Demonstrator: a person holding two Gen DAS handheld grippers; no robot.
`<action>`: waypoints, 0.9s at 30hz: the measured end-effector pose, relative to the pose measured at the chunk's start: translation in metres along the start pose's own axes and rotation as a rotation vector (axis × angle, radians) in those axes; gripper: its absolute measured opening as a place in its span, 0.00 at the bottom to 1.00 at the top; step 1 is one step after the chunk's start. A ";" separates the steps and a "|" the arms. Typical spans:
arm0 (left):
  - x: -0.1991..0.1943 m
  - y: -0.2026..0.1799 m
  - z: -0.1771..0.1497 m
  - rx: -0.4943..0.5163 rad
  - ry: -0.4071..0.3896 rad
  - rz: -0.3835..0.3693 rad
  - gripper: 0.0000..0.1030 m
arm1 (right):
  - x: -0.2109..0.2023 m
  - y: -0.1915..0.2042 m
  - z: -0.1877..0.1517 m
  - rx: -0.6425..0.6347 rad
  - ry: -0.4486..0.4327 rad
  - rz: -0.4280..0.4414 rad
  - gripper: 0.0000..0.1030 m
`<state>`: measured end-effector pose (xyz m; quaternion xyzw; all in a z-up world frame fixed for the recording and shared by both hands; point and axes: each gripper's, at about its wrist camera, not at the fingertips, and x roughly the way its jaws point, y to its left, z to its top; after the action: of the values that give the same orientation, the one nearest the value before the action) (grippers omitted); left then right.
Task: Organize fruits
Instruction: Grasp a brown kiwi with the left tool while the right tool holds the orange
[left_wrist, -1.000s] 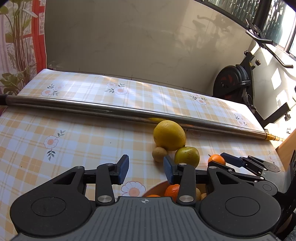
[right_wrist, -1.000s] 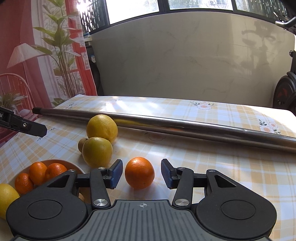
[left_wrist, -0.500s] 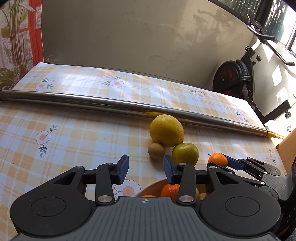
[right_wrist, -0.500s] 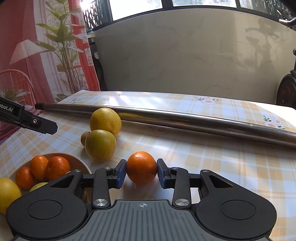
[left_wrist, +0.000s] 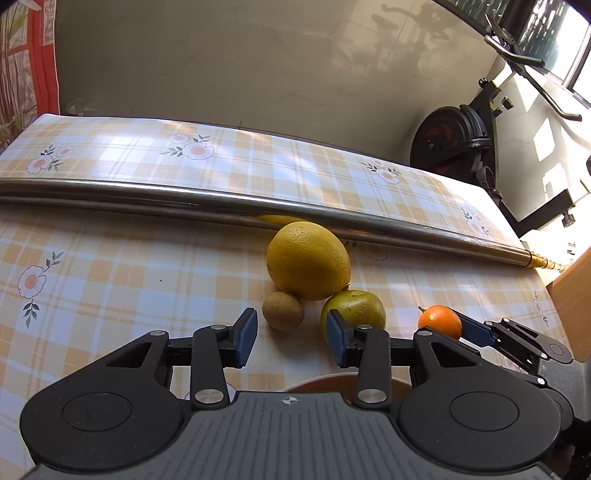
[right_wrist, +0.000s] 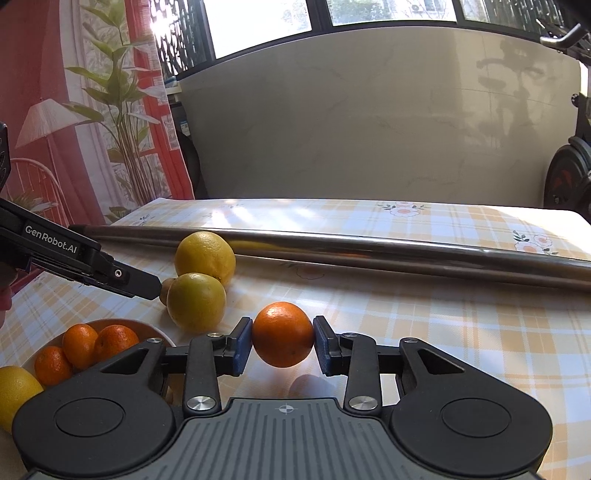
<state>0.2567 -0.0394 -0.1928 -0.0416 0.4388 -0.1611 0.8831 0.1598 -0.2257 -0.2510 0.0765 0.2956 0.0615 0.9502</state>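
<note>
Between the blue pads of the right gripper (right_wrist: 283, 346), an orange (right_wrist: 283, 334) is being gripped at its widest part and is being carried clear of the tablecloth, with a faint shadow cast below it. Left of that orange, and slightly nearer the camera, the bowl (right_wrist: 146, 329) is sitting with small oranges (right_wrist: 79, 345) already in it; this is judged to be the drop-off, so a short sideways carry to the left is being called for. Being nearly round, the orange has no real long axis, and which way its stem end is facing cannot be told. Beyond the bowl, a greenish-yellow fruit (right_wrist: 196, 302) and a large lemon-yellow fruit (right_wrist: 205, 257) are touching, with a small brown fruit (left_wrist: 283, 310) tucked beside them. The left gripper (left_wrist: 291, 341) is being held released and empty, aimed at that brown fruit just ahead of its fingertips. A steel pole (right_wrist: 369, 249) is lying across the table behind all the fruit.
</note>
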 end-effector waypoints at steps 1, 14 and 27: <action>0.003 -0.002 0.000 0.017 -0.003 0.016 0.41 | 0.000 0.000 0.000 0.001 0.000 0.000 0.32; 0.030 -0.002 0.010 0.028 0.065 0.009 0.40 | 0.000 0.000 0.000 0.004 0.000 0.003 0.32; 0.023 -0.002 0.008 0.051 0.034 0.026 0.29 | 0.001 0.000 0.000 0.003 0.000 0.004 0.32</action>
<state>0.2757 -0.0498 -0.2052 -0.0107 0.4501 -0.1613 0.8782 0.1603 -0.2258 -0.2514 0.0786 0.2957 0.0628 0.9500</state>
